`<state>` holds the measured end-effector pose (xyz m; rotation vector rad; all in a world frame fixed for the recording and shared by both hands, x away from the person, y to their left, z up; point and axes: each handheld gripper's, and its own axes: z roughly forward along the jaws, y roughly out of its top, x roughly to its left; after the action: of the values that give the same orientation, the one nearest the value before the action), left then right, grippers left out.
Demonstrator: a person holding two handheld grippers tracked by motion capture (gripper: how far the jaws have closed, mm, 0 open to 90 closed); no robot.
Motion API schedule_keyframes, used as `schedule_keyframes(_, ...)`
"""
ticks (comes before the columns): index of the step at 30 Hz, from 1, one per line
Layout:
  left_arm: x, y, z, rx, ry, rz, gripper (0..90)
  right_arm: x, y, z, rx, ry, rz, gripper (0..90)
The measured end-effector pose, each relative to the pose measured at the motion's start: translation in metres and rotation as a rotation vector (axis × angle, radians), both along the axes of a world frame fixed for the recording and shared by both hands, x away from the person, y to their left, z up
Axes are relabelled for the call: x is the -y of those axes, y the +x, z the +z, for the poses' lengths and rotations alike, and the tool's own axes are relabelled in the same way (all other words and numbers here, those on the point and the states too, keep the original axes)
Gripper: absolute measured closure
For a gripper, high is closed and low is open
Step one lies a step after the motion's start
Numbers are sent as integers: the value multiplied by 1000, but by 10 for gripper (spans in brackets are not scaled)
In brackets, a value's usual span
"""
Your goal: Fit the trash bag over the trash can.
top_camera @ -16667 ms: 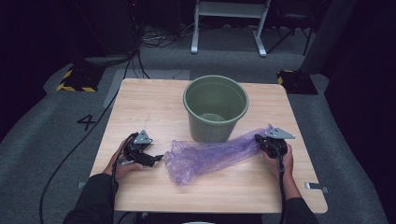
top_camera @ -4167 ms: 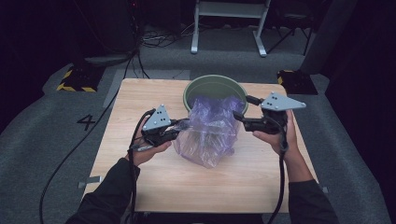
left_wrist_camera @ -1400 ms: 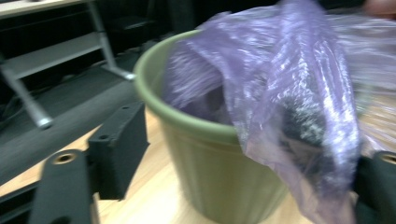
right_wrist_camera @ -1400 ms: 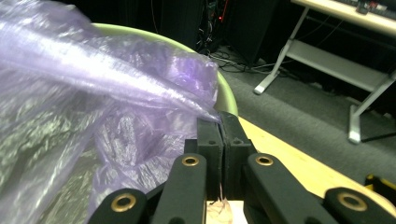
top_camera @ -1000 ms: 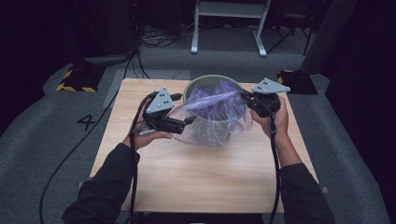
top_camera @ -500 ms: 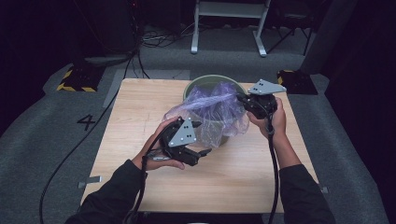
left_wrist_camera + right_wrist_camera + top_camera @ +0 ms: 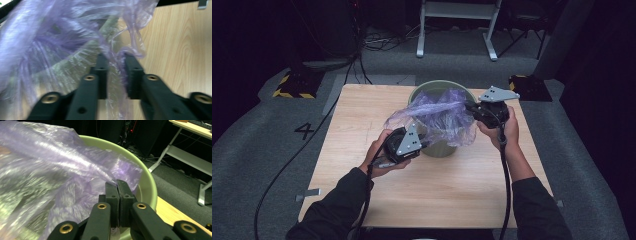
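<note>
- Lining is the step in hand: a purple bag (image 7: 437,112) is being fitted into the green bin (image 7: 439,145) at the far middle of the counter (image 7: 362,125).
- The bag lies draped over the bin's mouth and down its near wall, bunched, not yet spread round the rim.
- The right gripper (image 7: 472,107) sits at the bin's right rim, its fingers (image 7: 111,192) pressed together on a pinch of the film's edge, as the right gripper view shows.
- The left gripper (image 7: 424,144) is low at the bin's near side; its fingers (image 7: 102,65) have just been closing, and a fold of film hangs between them. A narrow gap shows in the left gripper view, so the grip looks loose or only just made.
- Next, I judge, the left side needs a firm hold on the hem, then a pull up and outward over the near rim while the right side holds its edge as an anchor.
- Thin film may slip or tear if tugged hard.
</note>
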<state>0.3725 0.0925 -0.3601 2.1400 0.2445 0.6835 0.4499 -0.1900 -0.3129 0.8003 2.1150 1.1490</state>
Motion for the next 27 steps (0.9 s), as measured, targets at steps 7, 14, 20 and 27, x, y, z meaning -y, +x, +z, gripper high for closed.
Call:
schedule_keyframes(7, -7, 1, -10, -41, 38, -31, 898, 11, 2, 2, 8, 8, -42, 888)
schedule_keyframes(14, -14, 6, -21, -58, 65, -18, 898, 19, 10, 0, 6, 1, -90, 883)
schedule_keyframes(20, -24, 10, -25, -64, 92, -2, 898, 24, 20, -5, 6, -16, -131, 865)
schedule_keyframes(27, -46, 8, -22, -86, 41, -10, 892, 33, 23, -6, 1, 1, -149, 864)
